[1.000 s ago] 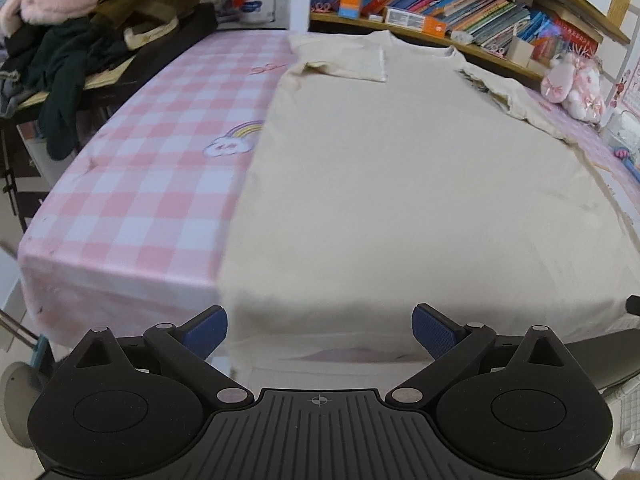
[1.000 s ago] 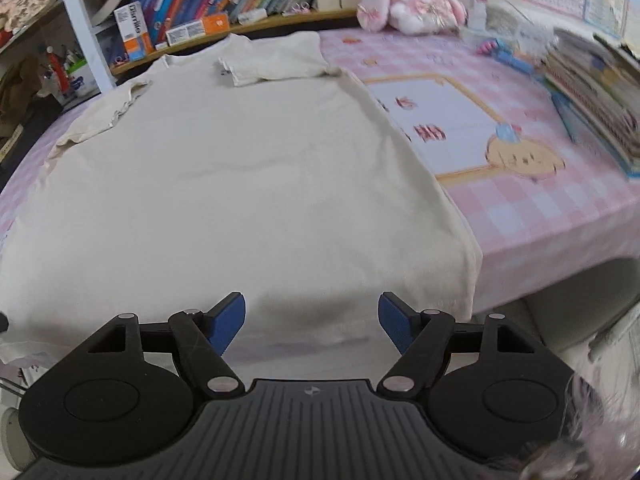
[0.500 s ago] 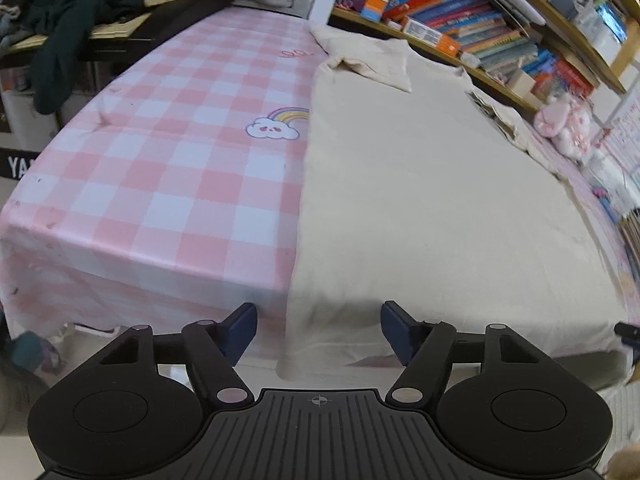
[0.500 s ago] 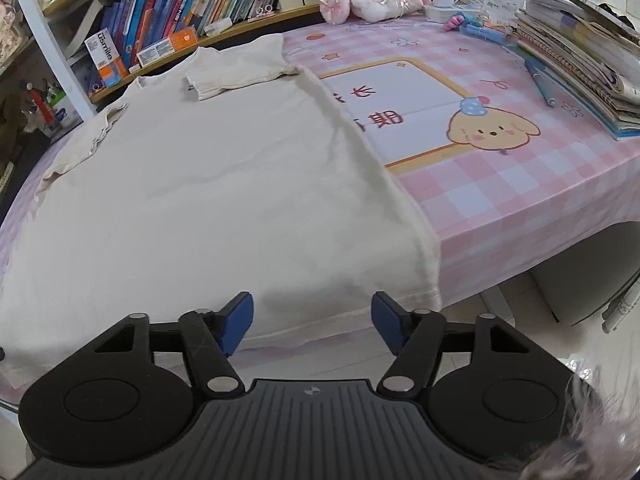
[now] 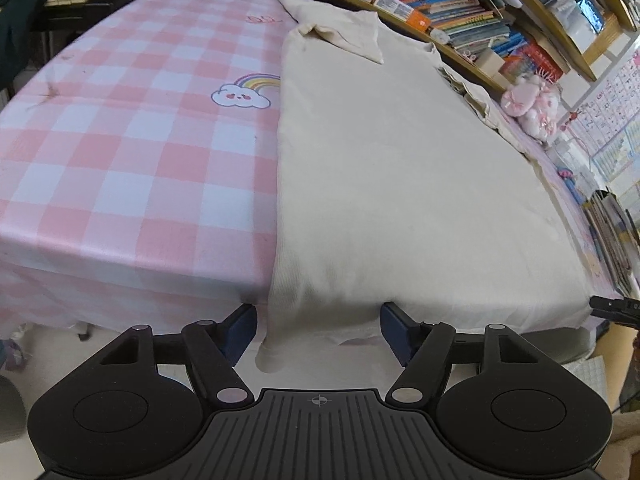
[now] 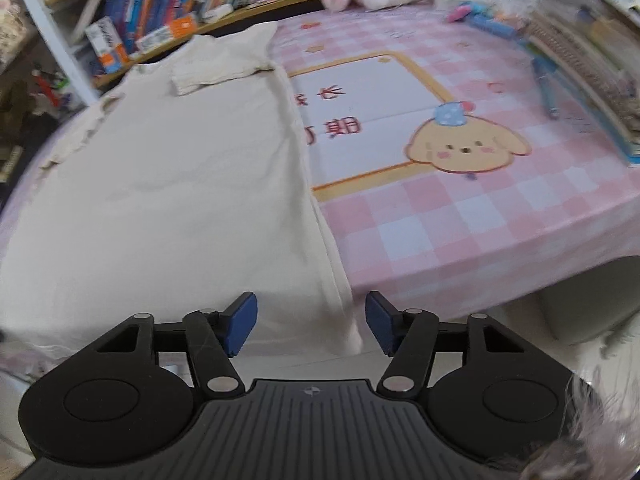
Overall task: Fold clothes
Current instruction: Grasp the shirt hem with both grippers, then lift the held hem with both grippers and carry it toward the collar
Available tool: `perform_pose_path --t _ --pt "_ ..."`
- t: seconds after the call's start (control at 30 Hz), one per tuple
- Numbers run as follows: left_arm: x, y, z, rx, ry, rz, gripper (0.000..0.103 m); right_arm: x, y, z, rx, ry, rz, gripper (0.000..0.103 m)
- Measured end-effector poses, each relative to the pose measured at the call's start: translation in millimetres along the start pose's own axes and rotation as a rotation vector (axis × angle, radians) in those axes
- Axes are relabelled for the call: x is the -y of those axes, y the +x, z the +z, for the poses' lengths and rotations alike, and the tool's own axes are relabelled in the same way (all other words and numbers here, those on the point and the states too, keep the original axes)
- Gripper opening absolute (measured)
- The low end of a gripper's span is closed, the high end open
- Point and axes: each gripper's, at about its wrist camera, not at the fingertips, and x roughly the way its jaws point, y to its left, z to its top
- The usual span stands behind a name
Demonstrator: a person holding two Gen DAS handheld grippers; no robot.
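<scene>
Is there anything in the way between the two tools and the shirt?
Nothing visible. The left tool and right tool are both open at the cream shirt hem's corners, with only air between.

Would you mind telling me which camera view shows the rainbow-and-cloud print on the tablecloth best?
The left wrist view: the rainbow-and-cloud print lies in plain sight on the pink checked cloth, just left of the cream shirt. The right wrist view shows none of it, only the shirt's other edge.

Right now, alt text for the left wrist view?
The open left gripper straddles the near left hem corner of a cream T-shirt lying flat on a pink checked tablecloth. One sleeve is folded in; a bookshelf stands behind.
</scene>
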Motion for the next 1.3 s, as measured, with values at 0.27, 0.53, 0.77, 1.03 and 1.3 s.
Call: perform_pose_path --t 0.27,0.53,0.77,1.03,1.3 --pt "-8.2 -6.2 1.4 -0.005 0.003 -0.026 0.068 15.3 6.6 5.9 -0.093 -0.018 0.145 0.057" --pt "-10.3 4.4 2.7 -0.023 0.004 -0.025 0.060 11.1 21.5 3.5 -0.141 -0.058 0.156 0.040" --pt "-11.3 -1.9 -1.1 -0.048 0.025 0.016 0.003 12.7 14.9 5.2 -0.130 -0.087 0.174 0.008" --pt "-6.3 -22.1 -8.4 -0.031 0.024 -0.015 0.002 5.6 -6.9 4.7 -0.124 -0.163 0.167 0.007" --pt "-1.4 -39.6 -18.3 -0.032 0.040 -0.030 0.002 1.1 -26.2 4.9 -0.133 -0.193 0.158 0.007"
